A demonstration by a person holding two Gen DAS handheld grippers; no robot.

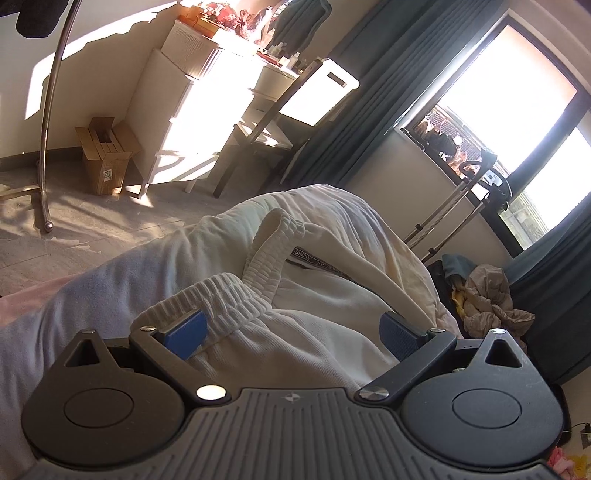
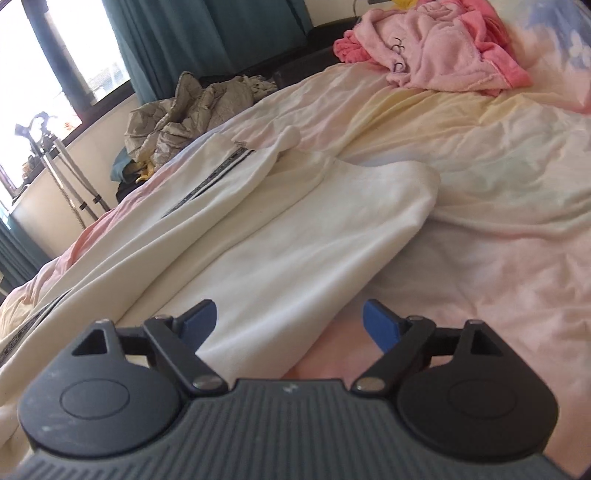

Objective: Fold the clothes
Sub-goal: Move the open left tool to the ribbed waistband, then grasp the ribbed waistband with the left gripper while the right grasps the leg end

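White trousers with a ribbed elastic waistband [image 1: 236, 299] and a printed side stripe [image 1: 317, 262] lie on the bed. My left gripper [image 1: 291, 332] is open, its blue pads on either side of the waistband end, with cloth between them. In the right wrist view the trouser legs [image 2: 295, 229] stretch away across the pastel bedsheet [image 2: 498, 184], the side stripe [image 2: 207, 188] on the left leg. My right gripper [image 2: 290, 321] is open over the lower end of a leg, the left pad above cloth, the right pad above sheet.
A pink towel heap [image 2: 436, 55] lies at the far end of the bed. A crumpled grey garment [image 2: 192, 110] lies beside the bed by teal curtains [image 2: 192, 33]. Across the floor stand a white drawer unit [image 1: 192, 110], a cardboard box [image 1: 107, 155] and a curved metal stand [image 1: 48, 122].
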